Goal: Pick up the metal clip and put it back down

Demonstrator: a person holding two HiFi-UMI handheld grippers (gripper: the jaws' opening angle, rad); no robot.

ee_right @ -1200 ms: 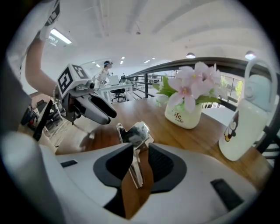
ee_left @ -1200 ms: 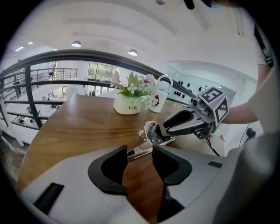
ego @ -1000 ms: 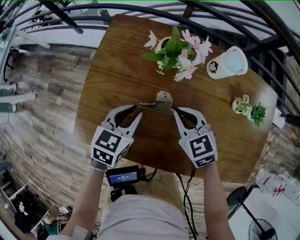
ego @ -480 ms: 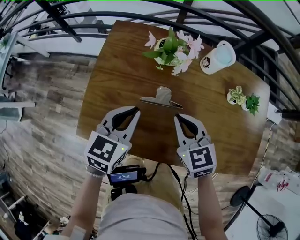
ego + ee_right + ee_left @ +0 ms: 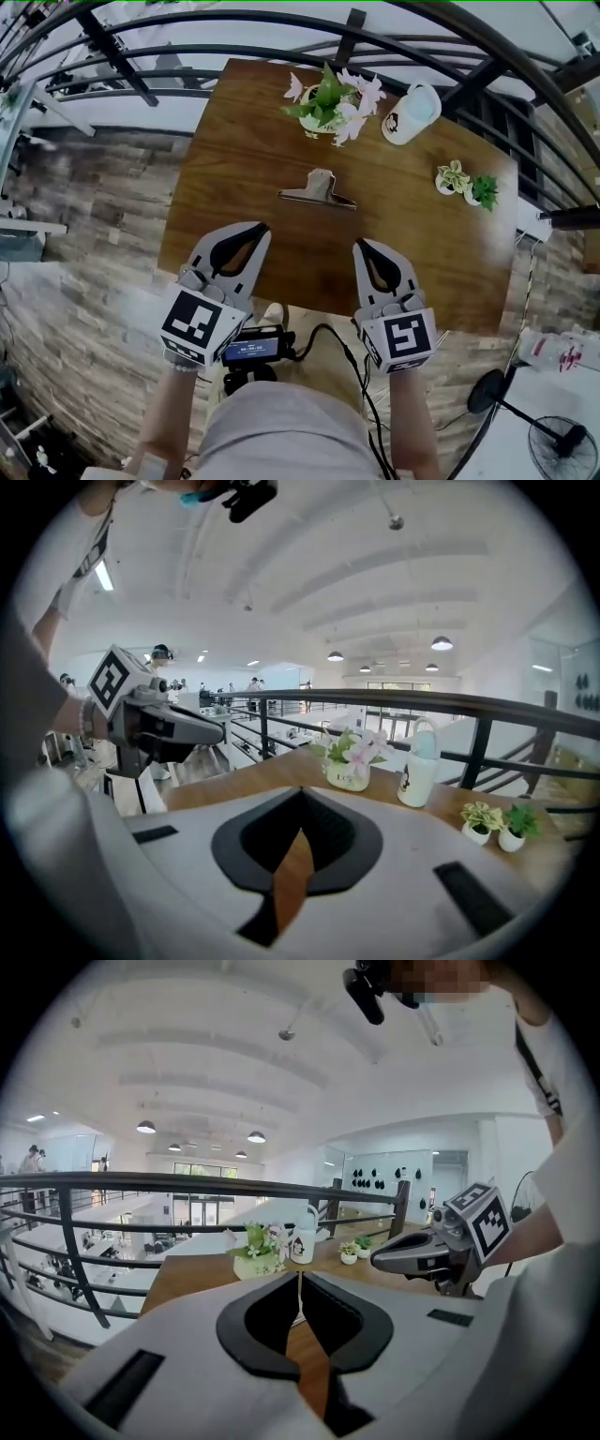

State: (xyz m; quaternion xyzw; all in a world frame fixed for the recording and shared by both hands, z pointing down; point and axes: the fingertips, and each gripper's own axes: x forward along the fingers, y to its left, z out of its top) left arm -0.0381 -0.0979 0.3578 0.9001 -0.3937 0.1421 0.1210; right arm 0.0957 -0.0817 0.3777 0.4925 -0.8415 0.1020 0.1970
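Plainly, the metal clip (image 5: 317, 190) lies flat on the wooden tabletop (image 5: 234, 141), held by neither tool. Its long straight edge faces the person and its raised handle points toward the flower pot (image 5: 328, 103) at the far side.

In the head view the left tool (image 5: 261, 228) hangs over the near part of the tabletop, with the right tool (image 5: 361, 246) beside it to the right. The clip sits ahead of them, in the gap between the lines along which they point. It is apart from both tips and touches neither.

The left gripper view shows the left tool (image 5: 300, 1274) with its jaws brought together at the tips and nothing between the dark pads, only wood showing through the gap behind. The right tool (image 5: 375, 1260) shows at that view's right, also closed.

The right gripper view shows the right tool (image 5: 302, 789) with its jaws likewise together and empty.

A white handled cup (image 5: 410, 114) and two small potted plants (image 5: 453, 178) stand along the far right of the tabletop, well apart from the clip. A dark metal railing (image 5: 281, 23) runs behind the tabletop.
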